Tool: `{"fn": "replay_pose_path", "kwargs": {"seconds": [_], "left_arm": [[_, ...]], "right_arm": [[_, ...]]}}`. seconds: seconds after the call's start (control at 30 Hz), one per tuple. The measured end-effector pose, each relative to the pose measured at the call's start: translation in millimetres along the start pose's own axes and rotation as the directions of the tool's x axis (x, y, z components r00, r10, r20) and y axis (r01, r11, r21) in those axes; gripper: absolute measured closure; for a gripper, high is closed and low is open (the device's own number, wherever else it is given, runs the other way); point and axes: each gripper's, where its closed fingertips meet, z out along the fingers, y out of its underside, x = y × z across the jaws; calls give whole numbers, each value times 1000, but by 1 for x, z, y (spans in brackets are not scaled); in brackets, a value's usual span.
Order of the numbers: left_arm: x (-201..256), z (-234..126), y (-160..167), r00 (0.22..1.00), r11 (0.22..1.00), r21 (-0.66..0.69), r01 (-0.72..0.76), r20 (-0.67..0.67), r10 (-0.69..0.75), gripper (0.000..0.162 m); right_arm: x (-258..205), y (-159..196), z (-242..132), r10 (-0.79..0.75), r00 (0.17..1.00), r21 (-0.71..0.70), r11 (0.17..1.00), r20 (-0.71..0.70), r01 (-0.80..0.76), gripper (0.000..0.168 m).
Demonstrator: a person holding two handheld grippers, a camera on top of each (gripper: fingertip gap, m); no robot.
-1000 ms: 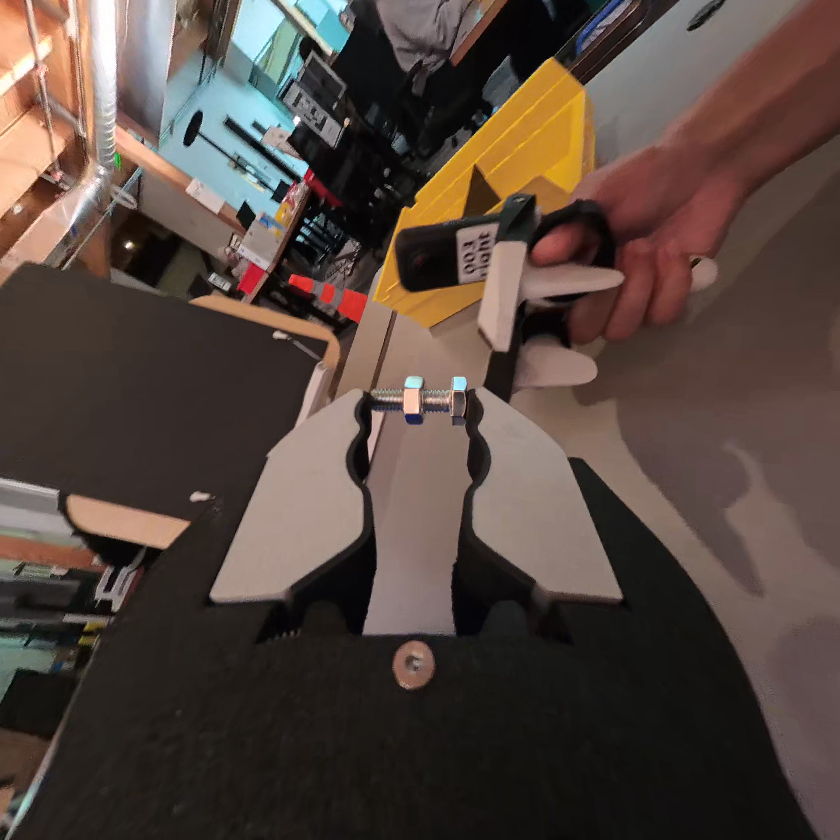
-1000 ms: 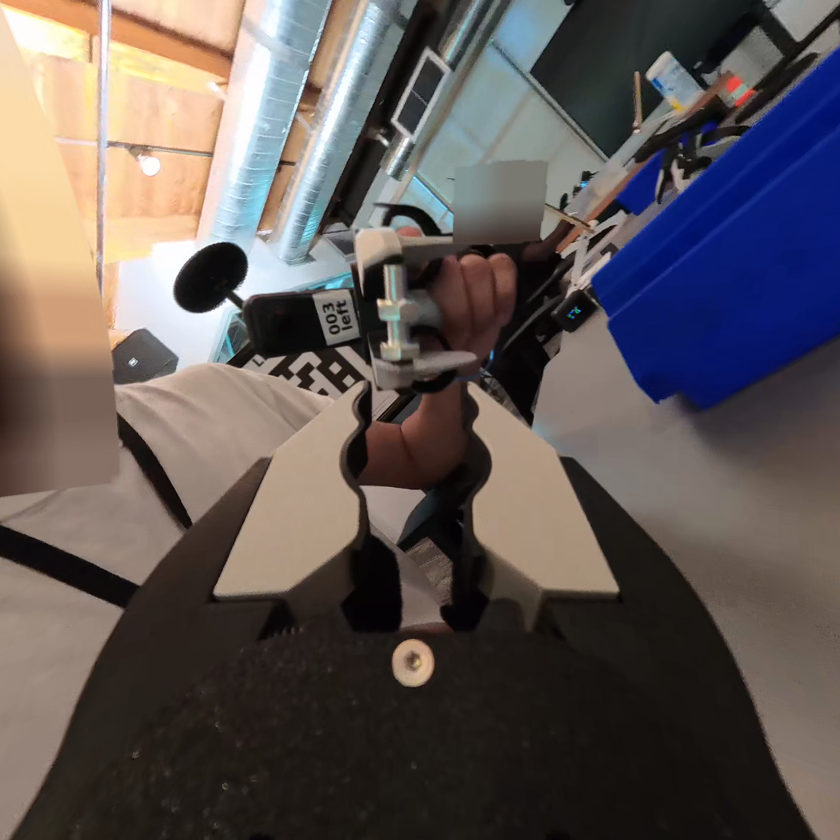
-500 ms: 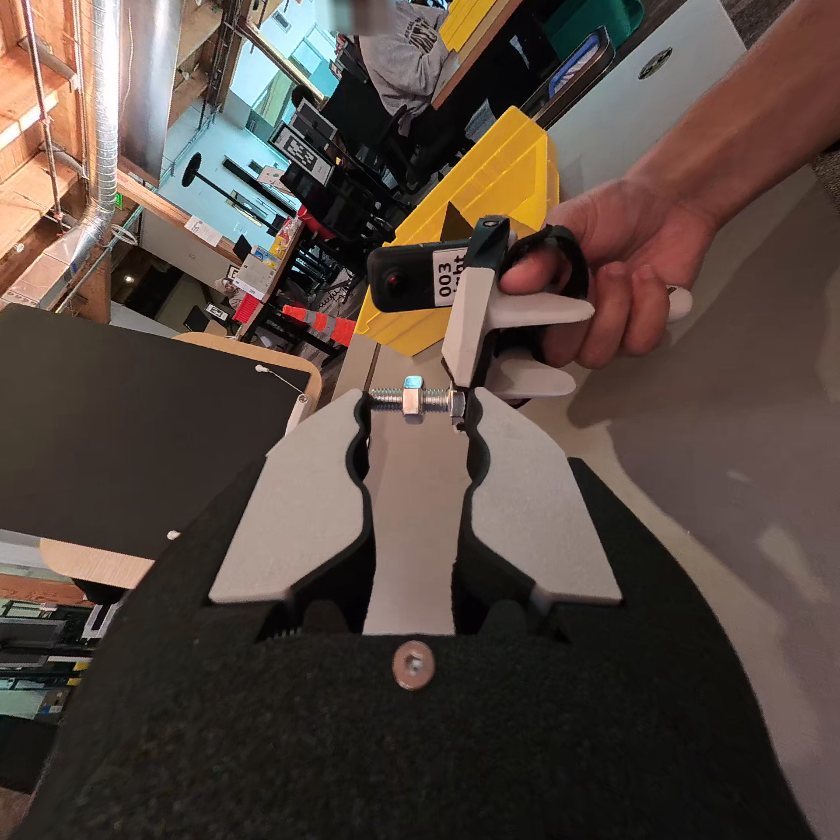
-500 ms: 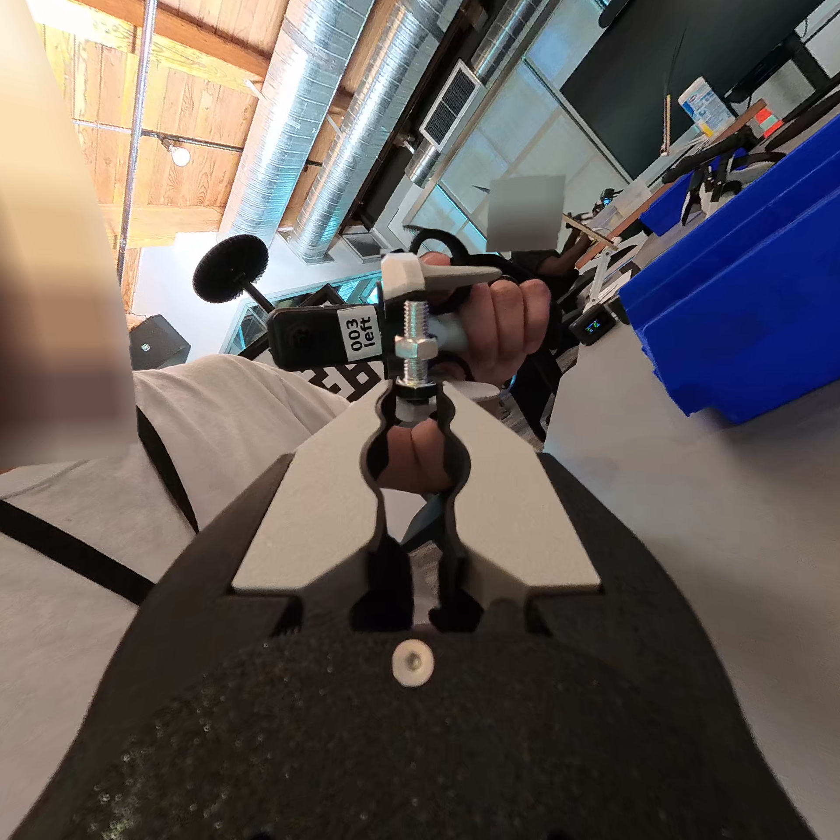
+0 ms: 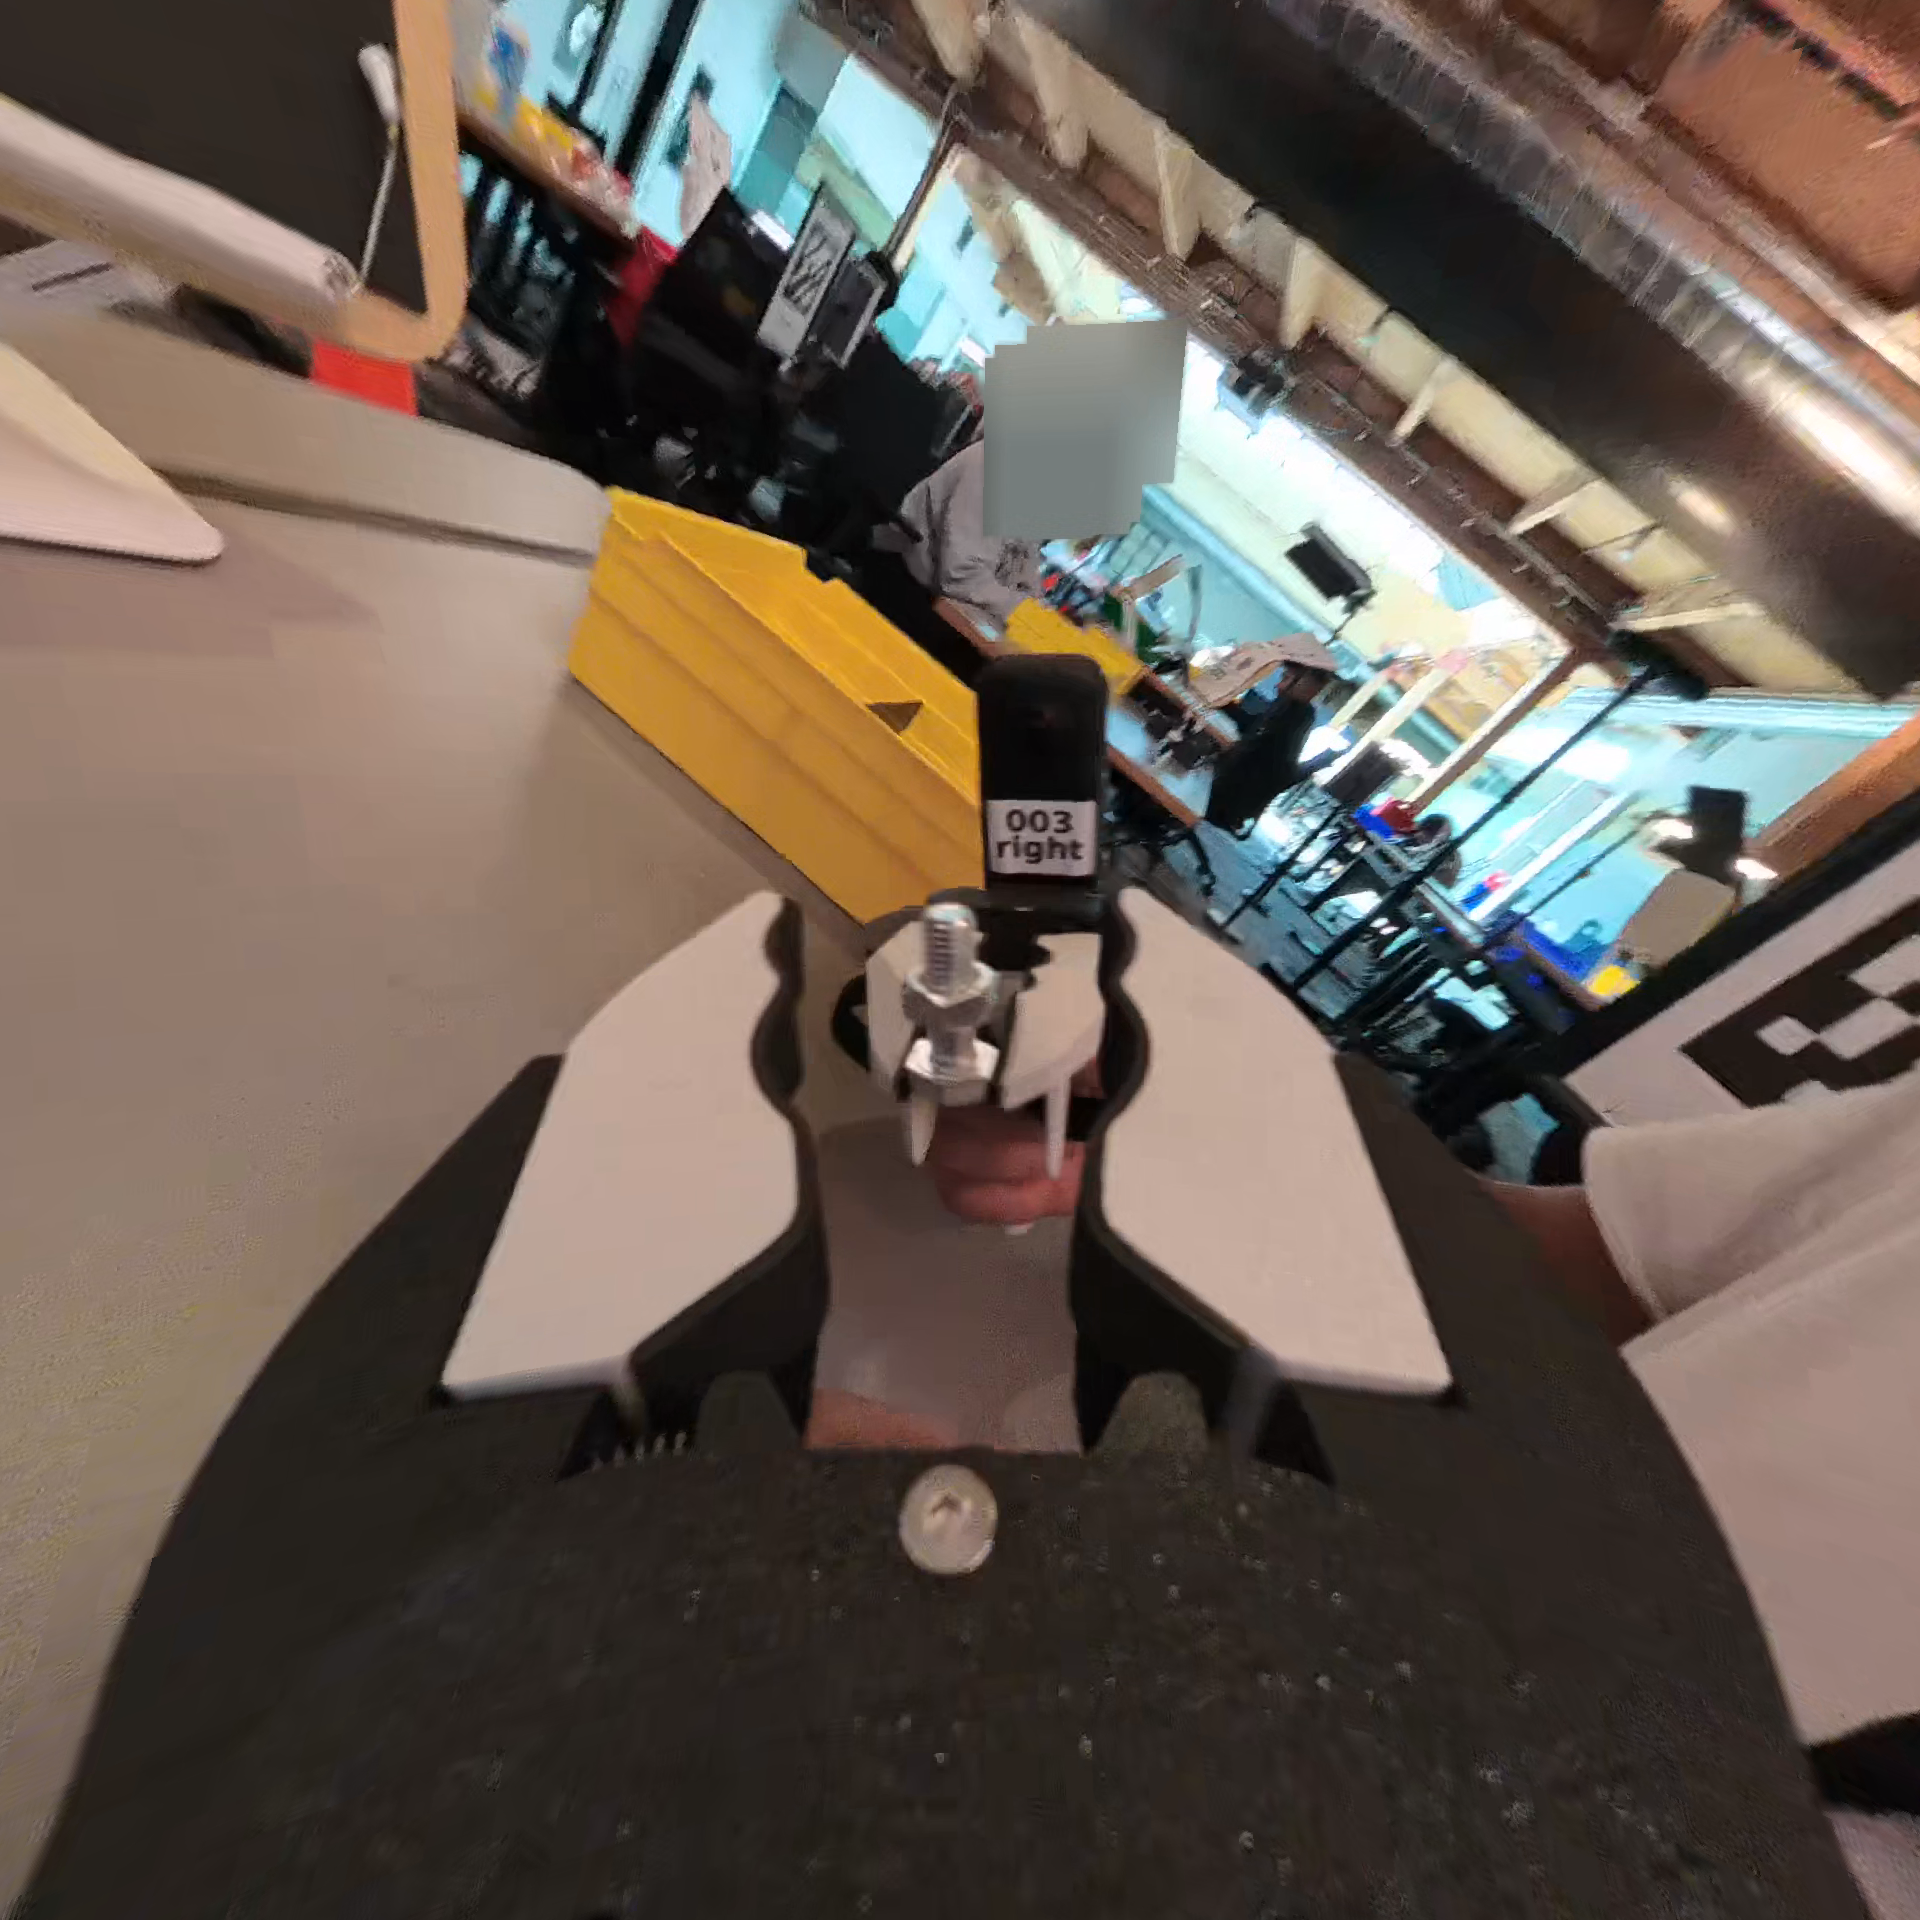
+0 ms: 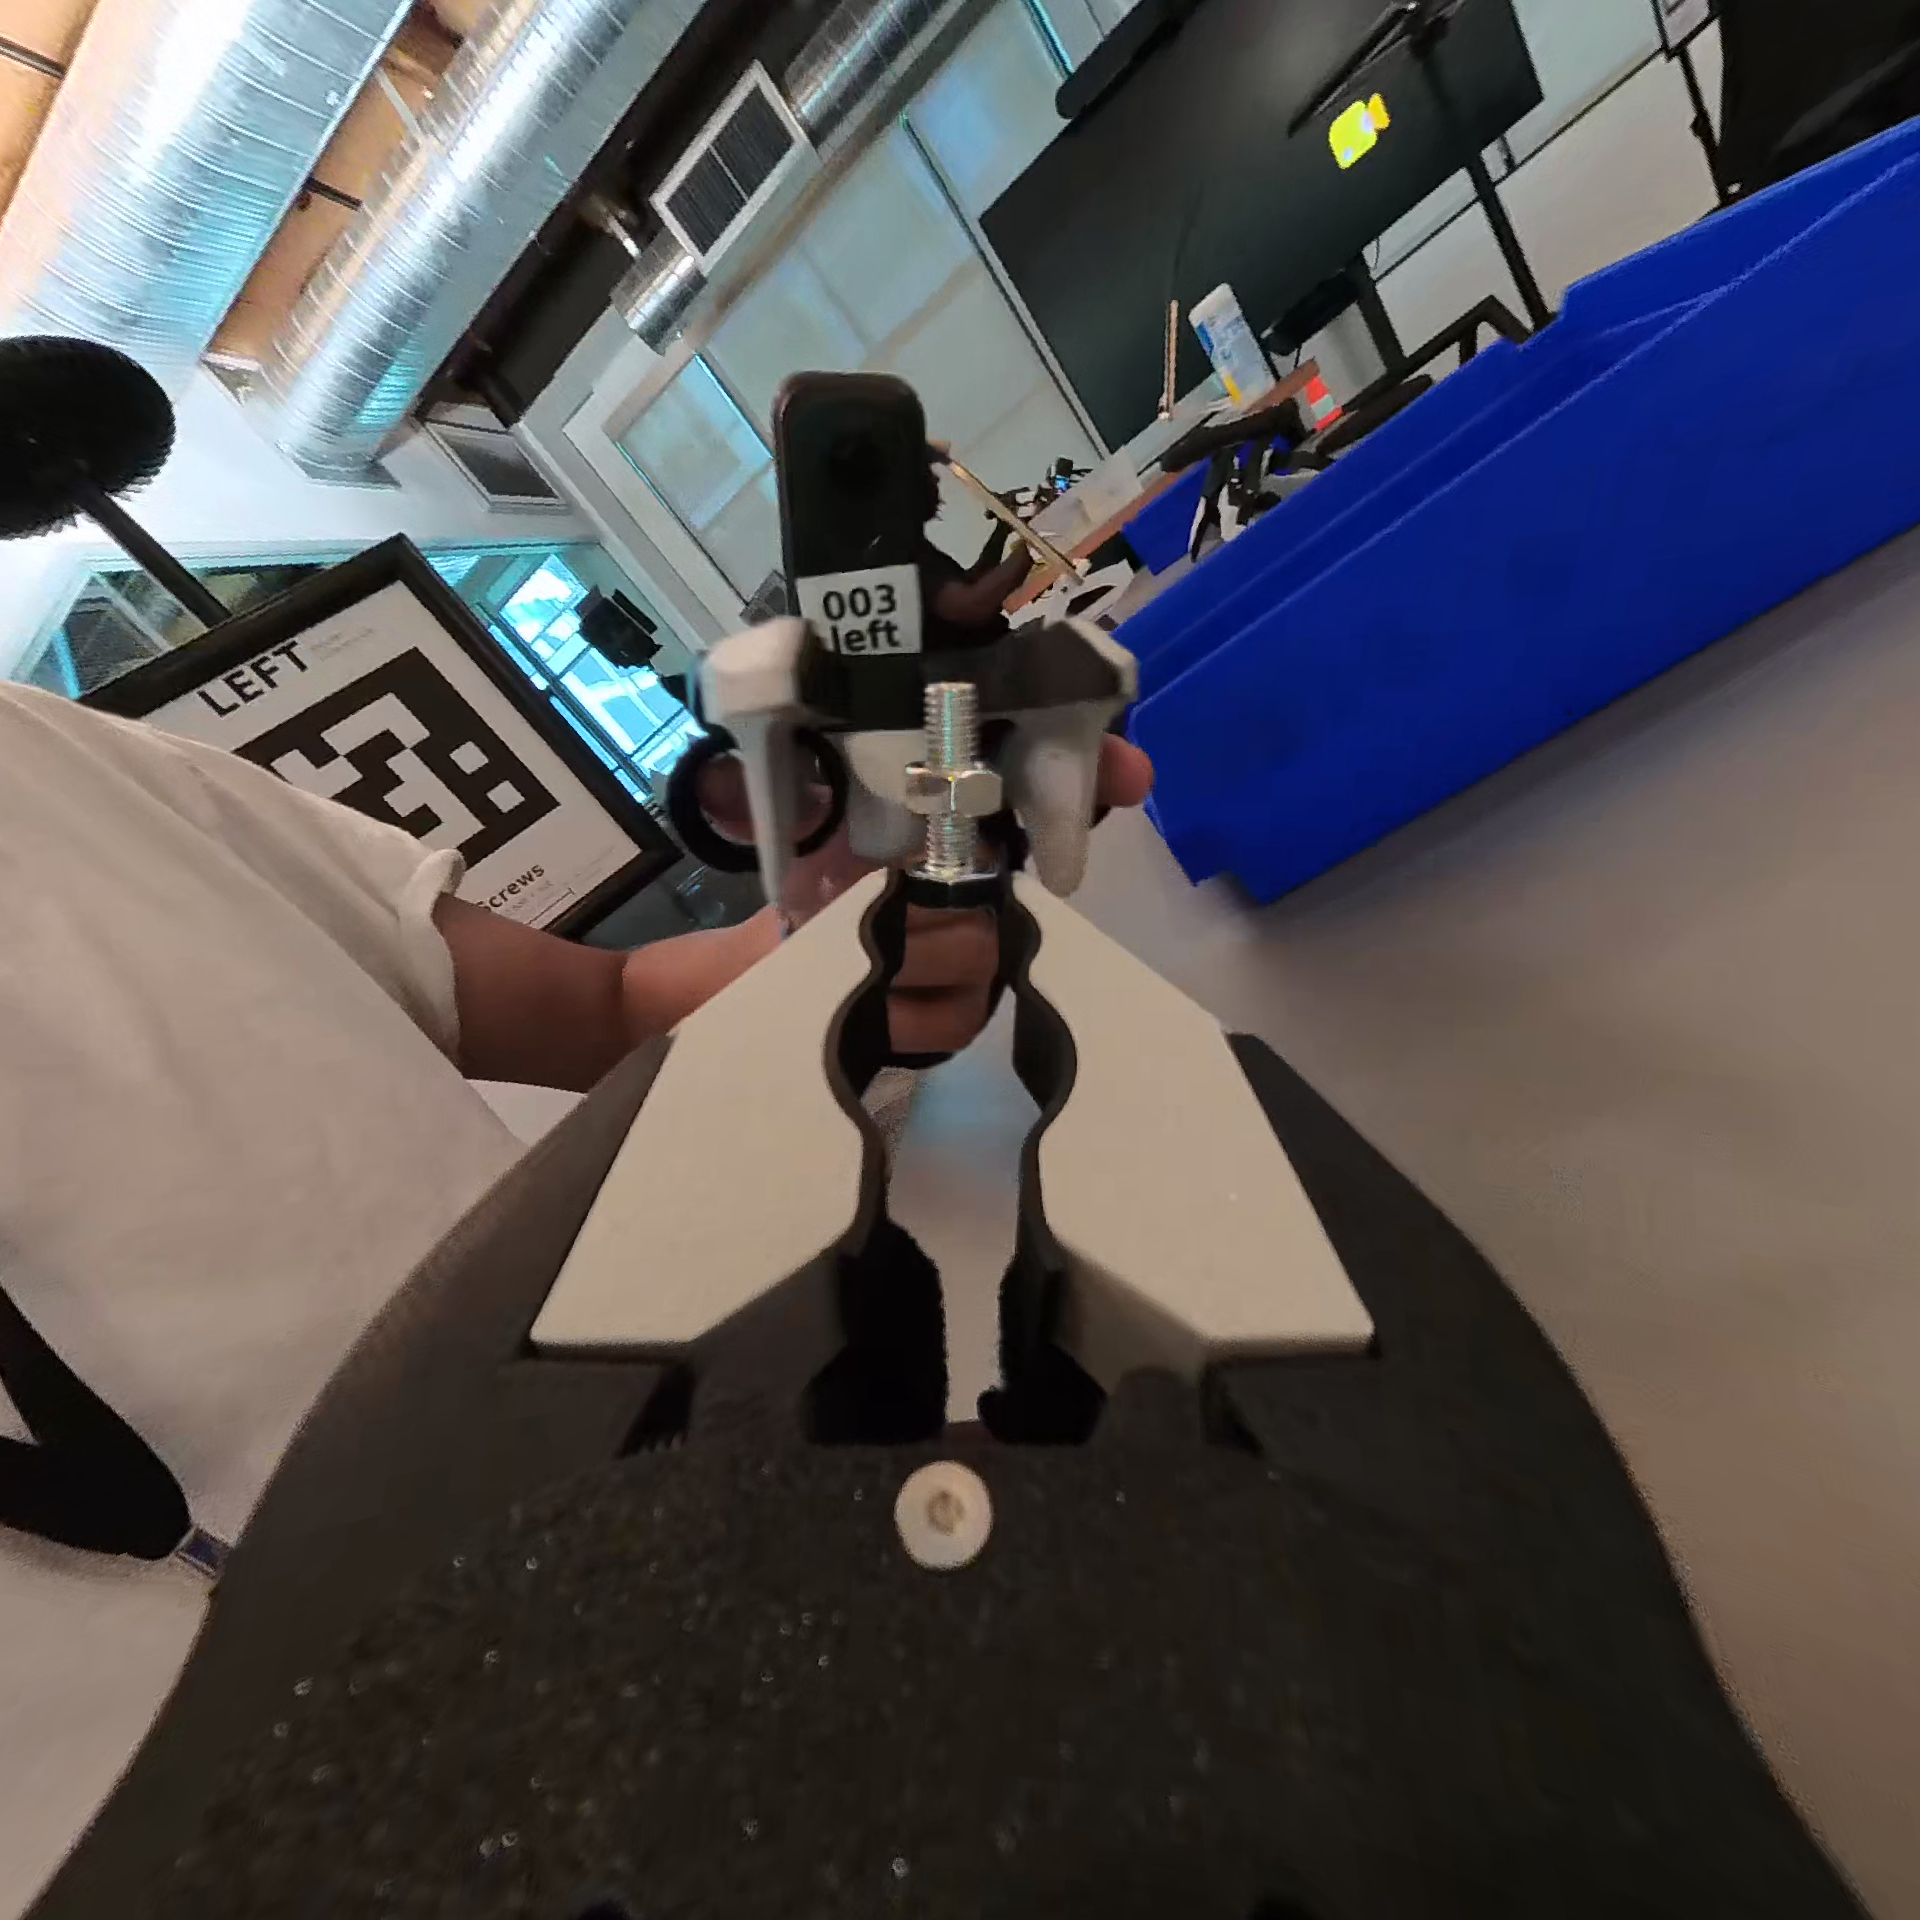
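- Bolt (image 6: 948, 790), nut (image 6: 950, 792) threaded on, is gripped at its head by the right gripper (image 6: 948, 902), closed narrowly.
- Left gripper (image 5: 951, 971) stands wide apart, empty, facing the bolt.
- Blue bin (image 6: 1558, 582) lies beyond.

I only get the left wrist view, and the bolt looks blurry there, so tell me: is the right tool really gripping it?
Observer: Yes. In the right wrist view, the right tool is shut on the bolt at its head end, right at the fingertips. The thread points away from it.
Operator: And my left tool?
Observer: Seen from the front, the left tool is open. Its fingers are spread on either side of the bolt and do not clamp it.
Operator: Anything beside the right tool?
Observer: Blue bins sit on the grey table to its right.
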Motion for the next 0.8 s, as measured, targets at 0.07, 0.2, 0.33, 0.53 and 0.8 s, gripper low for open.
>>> {"fn": "replay_pose_path", "kwargs": {"seconds": [0.07, 0.2, 0.33, 0.53, 0.8], "left_arm": [[0, 5, 12, 999, 997, -64, -39, 9, 40, 112], [21, 3, 16, 993, 998, -50, -34, -113, 29, 114], [26, -14, 10, 987, 996, -8, -93, -135, 92, 117], [3, -17, 16, 988, 988, -29, -152, -22, 152, 105], [14, 2, 26, 991, 992, -44, -116, -76, 112, 102]], "right_arm": [[-6, 1, 5, -13, 1000, -5, 1000, 15, 13, 152], [-4, 1, 7, -20, 1000, -14, 1000, -1, 20, 152], [3, -10, -6, -42, 998, 27, 999, -52, 44, 152], [7, -11, -14, -66, 993, 26, 997, -99, 69, 152], [-2, 8, 16, -69, 997, -36, 997, -47, 67, 152]]}}
